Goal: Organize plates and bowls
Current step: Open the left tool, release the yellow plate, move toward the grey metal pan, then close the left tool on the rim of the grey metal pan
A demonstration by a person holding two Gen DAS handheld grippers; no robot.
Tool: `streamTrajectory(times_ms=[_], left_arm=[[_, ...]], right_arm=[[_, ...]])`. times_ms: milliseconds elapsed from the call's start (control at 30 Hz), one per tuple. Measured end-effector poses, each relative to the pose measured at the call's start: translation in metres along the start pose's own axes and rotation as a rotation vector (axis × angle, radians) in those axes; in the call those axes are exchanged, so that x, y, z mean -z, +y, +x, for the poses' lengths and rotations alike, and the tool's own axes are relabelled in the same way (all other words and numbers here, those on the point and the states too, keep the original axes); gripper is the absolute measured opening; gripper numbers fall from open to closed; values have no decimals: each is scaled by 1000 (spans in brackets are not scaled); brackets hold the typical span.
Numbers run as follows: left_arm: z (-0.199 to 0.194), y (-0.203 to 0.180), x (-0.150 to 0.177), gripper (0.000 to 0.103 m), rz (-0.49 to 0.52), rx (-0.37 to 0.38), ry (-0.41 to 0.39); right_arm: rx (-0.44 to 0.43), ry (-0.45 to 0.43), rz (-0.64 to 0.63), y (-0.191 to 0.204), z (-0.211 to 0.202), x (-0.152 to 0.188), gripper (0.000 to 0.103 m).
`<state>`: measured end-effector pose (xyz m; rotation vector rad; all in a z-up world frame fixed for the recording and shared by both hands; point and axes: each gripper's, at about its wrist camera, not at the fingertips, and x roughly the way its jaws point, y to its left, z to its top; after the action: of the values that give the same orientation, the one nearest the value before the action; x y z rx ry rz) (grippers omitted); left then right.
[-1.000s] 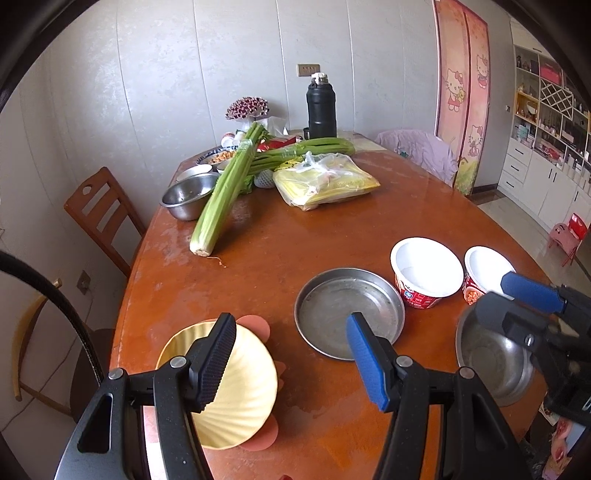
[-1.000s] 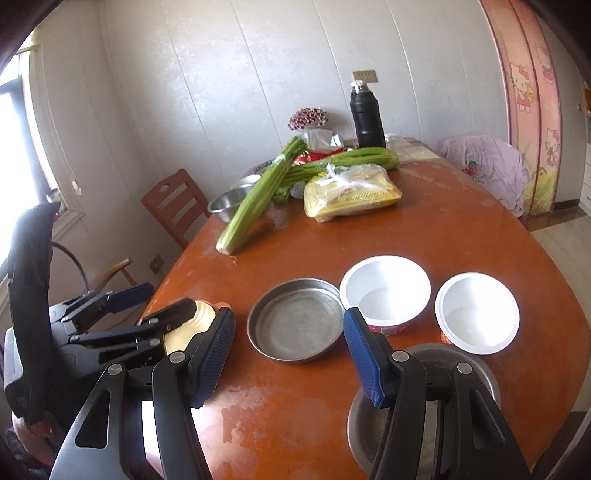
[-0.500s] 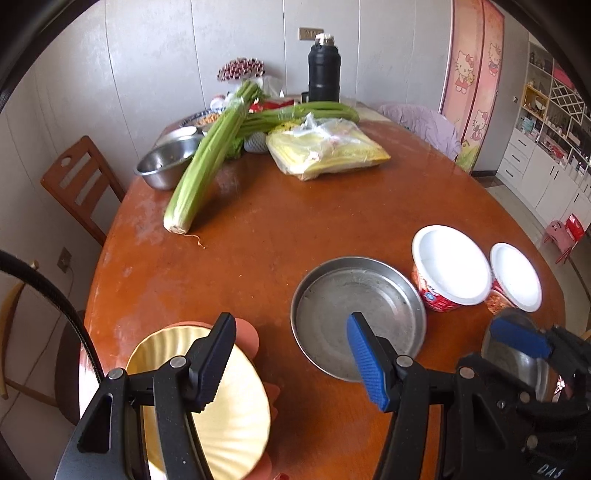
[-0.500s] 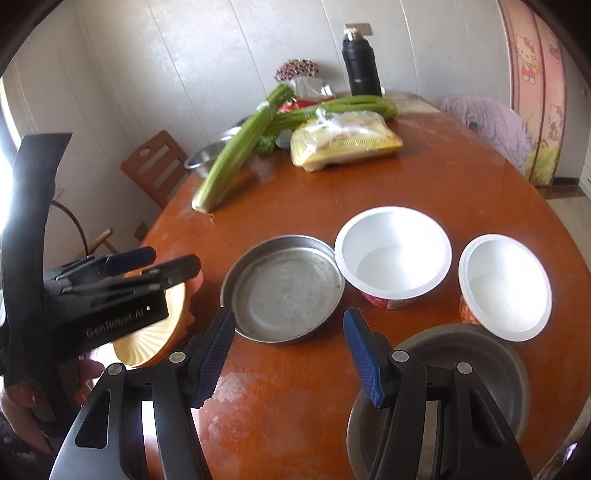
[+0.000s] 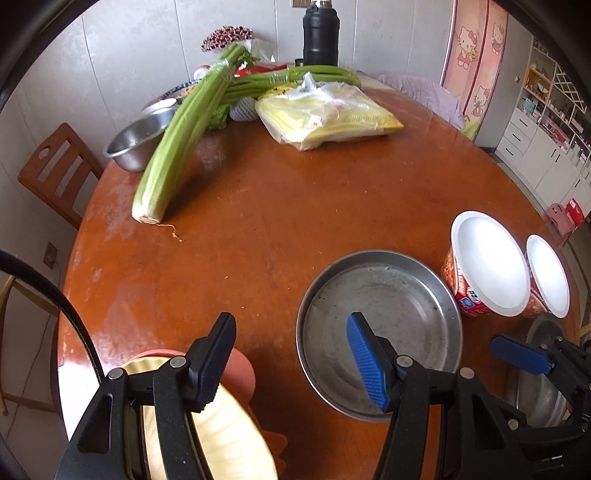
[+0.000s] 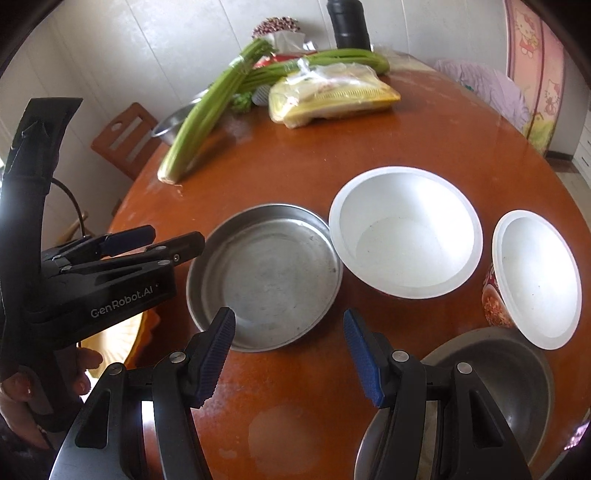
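Observation:
A flat steel plate lies near the table's front edge. Right of it stand a large white paper bowl and a smaller one. A steel bowl sits at the front right. A yellow scalloped plate on a pink mat lies front left. My left gripper is open, between the yellow plate and the steel plate. My right gripper is open, just before the steel plate's near rim.
A second steel bowl, celery bunches, a yellow bag and a black flask fill the table's far side. A wooden chair stands at the left. The orange table top lies between.
Both grippers have moved forward and lower over the table, closer to the steel plate. Both stay open. No dish has moved.

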<state>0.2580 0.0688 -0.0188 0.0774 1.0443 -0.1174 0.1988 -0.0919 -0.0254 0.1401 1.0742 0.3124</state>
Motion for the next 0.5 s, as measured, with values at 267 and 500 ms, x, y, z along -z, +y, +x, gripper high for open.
streamTrajectory(times_ms=[267,500], left_arm=[[21,-2,-5,62,2,31,47],[32,-5,-6,62,16,41,73]], right_arm=[[37,61,12,-2,17,-8,63],[66,102,31,-6,28,-13,63]])
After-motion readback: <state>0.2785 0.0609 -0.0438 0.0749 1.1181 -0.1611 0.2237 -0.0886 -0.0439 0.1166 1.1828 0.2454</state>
